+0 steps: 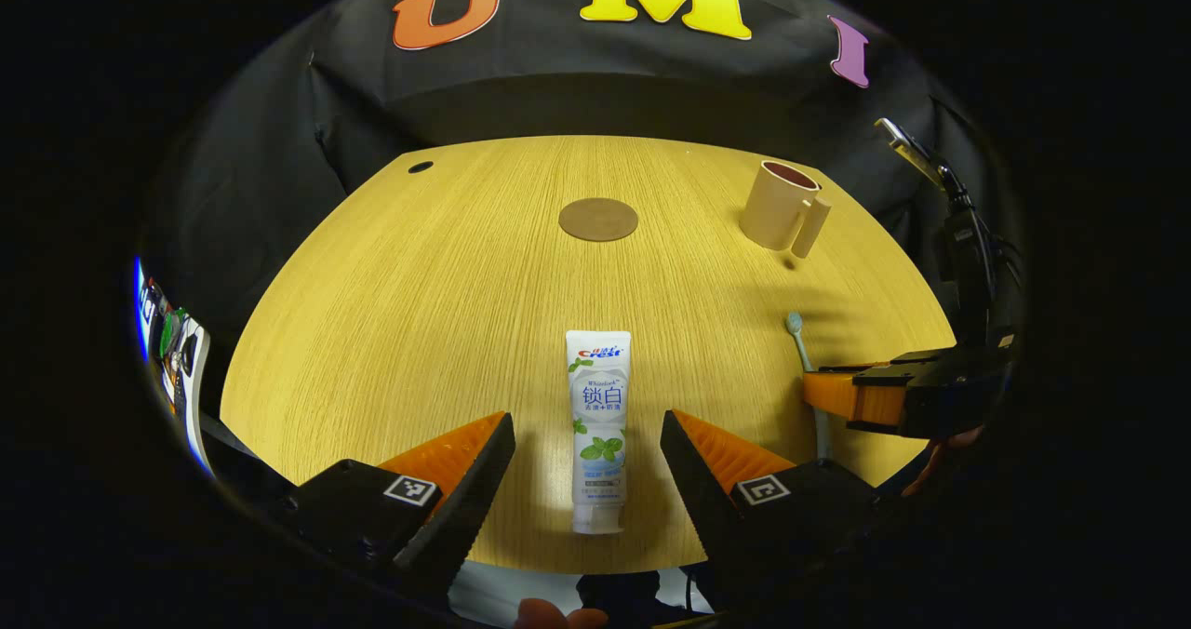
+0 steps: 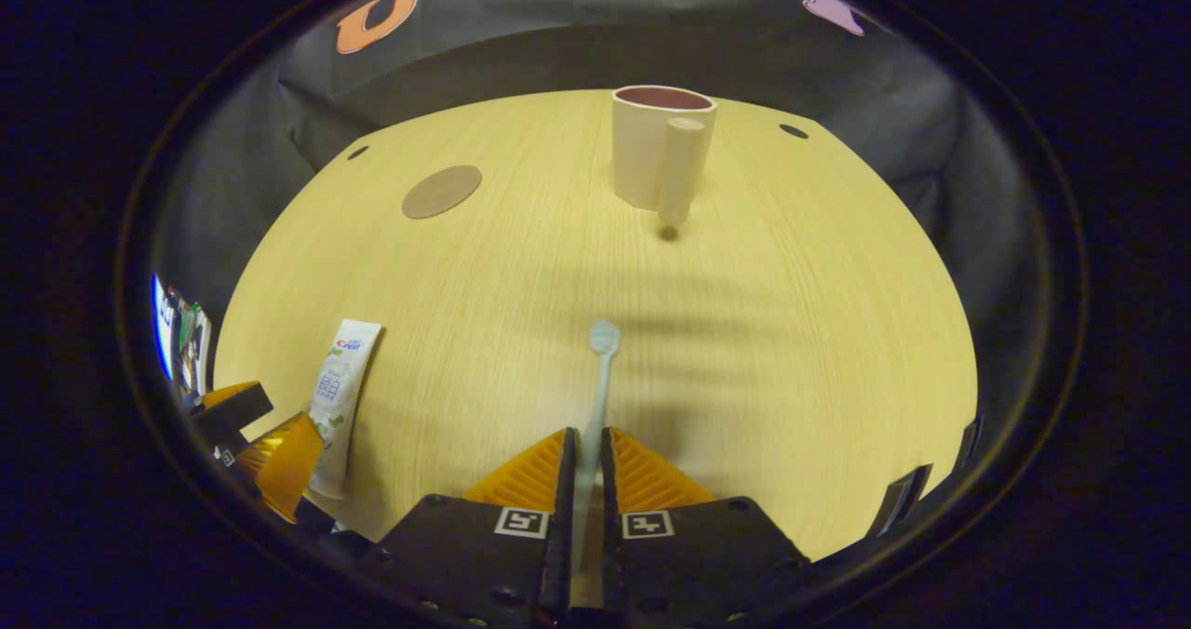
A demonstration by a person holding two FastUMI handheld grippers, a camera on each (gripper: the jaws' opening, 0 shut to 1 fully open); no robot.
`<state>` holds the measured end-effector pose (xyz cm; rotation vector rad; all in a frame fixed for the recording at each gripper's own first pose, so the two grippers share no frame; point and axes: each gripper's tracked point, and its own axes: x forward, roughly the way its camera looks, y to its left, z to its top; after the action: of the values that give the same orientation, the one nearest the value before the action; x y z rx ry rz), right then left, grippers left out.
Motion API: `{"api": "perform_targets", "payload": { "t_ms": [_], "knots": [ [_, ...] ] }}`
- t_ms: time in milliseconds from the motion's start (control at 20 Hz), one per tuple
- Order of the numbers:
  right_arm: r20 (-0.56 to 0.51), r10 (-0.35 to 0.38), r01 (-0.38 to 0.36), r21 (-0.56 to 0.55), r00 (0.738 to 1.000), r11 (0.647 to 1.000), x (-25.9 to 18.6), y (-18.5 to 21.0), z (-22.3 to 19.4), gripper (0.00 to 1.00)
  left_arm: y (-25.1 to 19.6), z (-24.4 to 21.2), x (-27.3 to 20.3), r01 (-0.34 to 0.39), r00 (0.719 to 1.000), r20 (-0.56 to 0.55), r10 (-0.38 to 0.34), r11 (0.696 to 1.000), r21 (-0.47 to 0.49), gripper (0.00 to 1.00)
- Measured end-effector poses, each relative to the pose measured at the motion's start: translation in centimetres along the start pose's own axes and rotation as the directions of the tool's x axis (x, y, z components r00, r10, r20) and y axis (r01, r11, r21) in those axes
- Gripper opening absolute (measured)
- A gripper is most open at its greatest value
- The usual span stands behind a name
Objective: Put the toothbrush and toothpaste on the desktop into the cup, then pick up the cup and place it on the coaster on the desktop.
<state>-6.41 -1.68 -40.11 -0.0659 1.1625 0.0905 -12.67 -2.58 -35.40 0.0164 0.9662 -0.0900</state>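
Observation:
A white toothpaste tube (image 1: 597, 429) lies flat on the wooden desk, cap toward me, between the spread fingers of my open left gripper (image 1: 586, 443), which touches nothing. My right gripper (image 2: 584, 461) is shut on the handle of a pale blue toothbrush (image 2: 600, 378), whose head points toward the cup. The beige cup (image 2: 662, 150) with a thick handle stands upright at the far side of the desk. A round brown coaster (image 1: 598, 219) lies flat toward the back middle. In the left gripper view the right gripper (image 1: 884, 396) holds the toothbrush (image 1: 798, 336) at the right.
The round wooden desk (image 1: 419, 313) has small cable holes (image 1: 421, 167) near its back edge. Black cloth closes the booth behind it. Some coloured items (image 1: 172, 350) stand off the desk's left edge. The toothpaste (image 2: 340, 387) and the left gripper (image 2: 270, 457) show in the right gripper view's lower left.

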Motion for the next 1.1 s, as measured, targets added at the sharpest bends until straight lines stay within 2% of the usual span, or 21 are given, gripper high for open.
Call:
{"api": "perform_targets", "payload": {
  "t_ms": [50, 150, 300, 750, 850, 1100],
  "knots": [
    [0.004, 0.007, -0.007, 0.002, 1.000, 1.000, 0.4, 0.1, 0.0, 0.15, 0.0, -0.2, 0.0, 0.001, 1.000, -0.005, -0.001, 1.000, 0.000, 1.00],
    [0.005, 0.011, -0.012, 0.017, 1.000, 1.000, 0.3, 0.2, 0.0, 0.04, 0.0, -0.6, 0.3, 0.001, 1.000, -0.014, -0.001, 1.000, 0.002, 1.00],
    [0.002, 0.018, -0.018, 0.020, 1.000, 1.000, -0.2, -0.1, 0.2, 0.00, 0.0, -1.0, 0.6, 0.002, 1.000, -0.023, -0.002, 1.000, 0.002, 1.00],
    [0.077, 0.036, -0.036, 0.004, 0.996, 0.999, -3.0, -0.5, 1.5, 0.00, 0.5, -1.3, 1.9, -0.011, 0.999, -0.032, 0.010, 1.000, -0.008, 1.00],
    [0.085, 0.033, -0.033, 0.006, 0.996, 0.999, -3.5, -0.9, 1.7, 0.00, 0.5, -1.2, 2.3, 0.000, 0.999, -0.038, 0.000, 1.000, -0.006, 0.96],
    [0.099, 0.017, -0.019, 0.018, 0.995, 1.000, -4.4, -1.8, 2.2, 0.00, 0.5, -1.2, 3.5, 0.020, 0.998, -0.065, -0.019, 1.000, 0.019, 0.80]
  ]
}}
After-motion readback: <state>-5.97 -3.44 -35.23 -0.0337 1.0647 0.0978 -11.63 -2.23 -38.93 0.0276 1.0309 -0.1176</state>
